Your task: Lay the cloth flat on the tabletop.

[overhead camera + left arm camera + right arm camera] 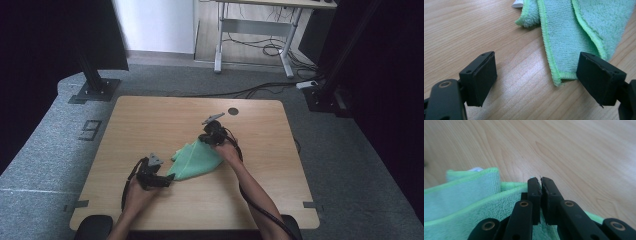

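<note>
Mid-frame in the high view, on the wooden table (150, 120), lies the green microfibre cloth (196, 160), loosely folded, layers stacked w/ edges not lined up. It sits between my two grippers, a bit below and right of the table's centre.

My right gripper (209, 140) is at the cloth's upper right end. In the right gripper view its jaws are pressed nearly together, hardly a slit left, w/ the cloth (474, 205) bunched under and around them; looks pinched on a fold, tho the exact bite is hidden by the jaws.

My left gripper (167, 181) rests at the cloth's lower left end. In the left gripper view its jaws stand wide apart, nothing gripped; the stitched corner (560, 77) lies bottom right of the frame, just beside the right-hand jaw, bare wood between the jaws.

Handling, as I judge it: light, soft, floppy, no risk of breakage. It'll sag and unfold when lifted, so 1 pinch won't control it. Plush pile is grippy, not slick. Best hold: the hemmed corner, through all layers, pads square on the stitched edge.
</note>
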`<move>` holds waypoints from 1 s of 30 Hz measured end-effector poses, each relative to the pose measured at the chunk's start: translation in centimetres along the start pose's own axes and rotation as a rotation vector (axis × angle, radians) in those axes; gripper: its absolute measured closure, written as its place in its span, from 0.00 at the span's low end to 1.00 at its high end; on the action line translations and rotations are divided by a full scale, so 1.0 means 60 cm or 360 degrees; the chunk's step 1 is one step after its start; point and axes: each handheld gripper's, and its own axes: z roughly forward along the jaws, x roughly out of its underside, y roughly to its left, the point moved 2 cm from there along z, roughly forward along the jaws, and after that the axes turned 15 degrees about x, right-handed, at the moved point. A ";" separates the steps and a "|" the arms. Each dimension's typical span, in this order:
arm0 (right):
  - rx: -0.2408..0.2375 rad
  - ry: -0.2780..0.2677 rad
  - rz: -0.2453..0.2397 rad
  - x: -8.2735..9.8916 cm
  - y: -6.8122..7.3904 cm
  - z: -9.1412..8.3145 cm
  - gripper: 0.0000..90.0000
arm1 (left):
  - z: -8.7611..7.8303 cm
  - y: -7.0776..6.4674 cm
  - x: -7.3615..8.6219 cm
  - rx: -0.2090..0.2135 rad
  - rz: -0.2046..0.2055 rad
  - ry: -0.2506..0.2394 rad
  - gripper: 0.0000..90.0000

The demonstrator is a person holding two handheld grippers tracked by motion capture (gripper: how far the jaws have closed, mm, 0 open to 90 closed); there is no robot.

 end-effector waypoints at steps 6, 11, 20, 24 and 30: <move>-0.0035 -0.0009 0.0000 0.005 -0.003 -0.034 0.92 | 0.000 0.000 0.000 -0.0001 -0.0001 0.0000 0.18; -0.0068 0.0004 0.0033 0.016 -0.006 -0.043 0.90 | 0.000 0.000 0.000 -0.0001 -0.0001 0.0000 0.18; -0.0089 0.0031 0.0032 0.036 -0.001 -0.038 0.96 | 0.000 0.000 0.000 -0.0001 -0.0002 -0.0001 0.18; -0.0104 -0.0015 0.0022 0.037 0.000 -0.068 0.96 | 0.000 0.000 0.000 -0.0003 -0.0003 -0.0003 0.18; -0.0093 -0.0035 -0.0007 0.060 -0.003 -0.123 0.96 | 0.000 0.000 0.000 -0.0004 -0.0001 -0.0001 0.18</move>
